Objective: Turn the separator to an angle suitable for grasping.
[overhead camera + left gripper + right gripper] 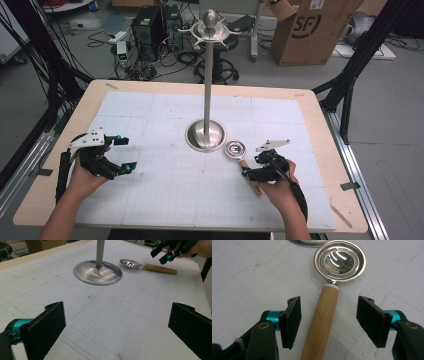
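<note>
A small metal strainer-like utensil with a round steel head (234,149) and a wooden handle (322,322) lies on the white mat, right of the stand's base. My right gripper (329,320) is lowered over that handle. One black pad stands on each side of the wood, with a gap on both sides, so it is open. My left gripper (127,154) hovers over the mat's left side, jaws wide open and nothing between them (115,332). In the left gripper view, the right gripper (162,252) hangs above the handle (160,268).
A tall steel stand rises from a round base (205,135) at mid-table, with hooks at its top (210,25). The white gridded mat (165,190) covers the wooden table (325,130). A cardboard box (310,30) and a computer tower (150,30) sit on the floor beyond.
</note>
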`<state>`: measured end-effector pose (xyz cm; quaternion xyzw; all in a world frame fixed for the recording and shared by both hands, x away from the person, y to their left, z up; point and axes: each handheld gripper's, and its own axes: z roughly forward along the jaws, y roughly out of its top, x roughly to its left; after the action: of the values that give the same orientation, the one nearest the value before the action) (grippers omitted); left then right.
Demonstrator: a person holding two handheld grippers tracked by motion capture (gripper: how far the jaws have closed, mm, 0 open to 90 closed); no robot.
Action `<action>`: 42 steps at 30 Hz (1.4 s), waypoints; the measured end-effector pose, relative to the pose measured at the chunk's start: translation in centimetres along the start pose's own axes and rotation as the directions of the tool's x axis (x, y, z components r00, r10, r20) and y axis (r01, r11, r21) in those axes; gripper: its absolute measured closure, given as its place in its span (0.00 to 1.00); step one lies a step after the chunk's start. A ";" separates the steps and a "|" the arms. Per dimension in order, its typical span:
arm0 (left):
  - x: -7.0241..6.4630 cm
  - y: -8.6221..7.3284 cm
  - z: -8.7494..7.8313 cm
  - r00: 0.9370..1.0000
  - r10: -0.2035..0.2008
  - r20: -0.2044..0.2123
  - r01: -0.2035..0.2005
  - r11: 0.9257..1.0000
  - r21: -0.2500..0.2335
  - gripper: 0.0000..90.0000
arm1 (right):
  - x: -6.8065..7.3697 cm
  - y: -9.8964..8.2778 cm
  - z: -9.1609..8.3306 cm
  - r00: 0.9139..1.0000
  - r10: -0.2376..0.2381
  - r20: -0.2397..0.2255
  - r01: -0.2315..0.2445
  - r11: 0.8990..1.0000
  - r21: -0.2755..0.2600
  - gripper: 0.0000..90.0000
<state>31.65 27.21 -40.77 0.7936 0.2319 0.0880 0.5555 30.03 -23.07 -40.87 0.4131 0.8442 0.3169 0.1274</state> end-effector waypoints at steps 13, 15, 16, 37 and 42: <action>0.0 0.0 0.1 1.000 0.002 -0.001 -0.002 1.000 0.006 0.02 | 0.5 0.0 2.0 1.000 -0.013 0.022 0.010 0.995 0.097 0.52; 0.0 0.0 0.1 1.000 0.001 -0.004 -0.001 1.000 0.008 0.02 | 0.6 0.0 2.1 1.000 -0.015 0.028 0.012 0.994 0.105 0.53; 0.0 0.0 0.1 1.000 0.002 -0.004 -0.002 1.000 0.008 0.02 | 0.6 0.0 2.2 0.999 -0.010 0.030 0.006 0.994 0.110 0.54; -0.1 0.0 0.0 1.000 0.007 -0.007 -0.007 1.000 0.006 0.02 | 0.8 0.0 2.3 0.998 0.015 0.055 -0.023 0.988 0.155 0.68; 0.0 0.0 0.0 1.000 0.008 -0.006 -0.008 1.000 0.004 0.02 | 0.9 0.0 2.3 0.998 -0.002 0.067 -0.008 0.989 0.149 0.67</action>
<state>31.62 27.18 -40.75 0.7954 0.2310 0.0922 0.5526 30.55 -21.34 -42.63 0.4329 0.8603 0.2391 0.1237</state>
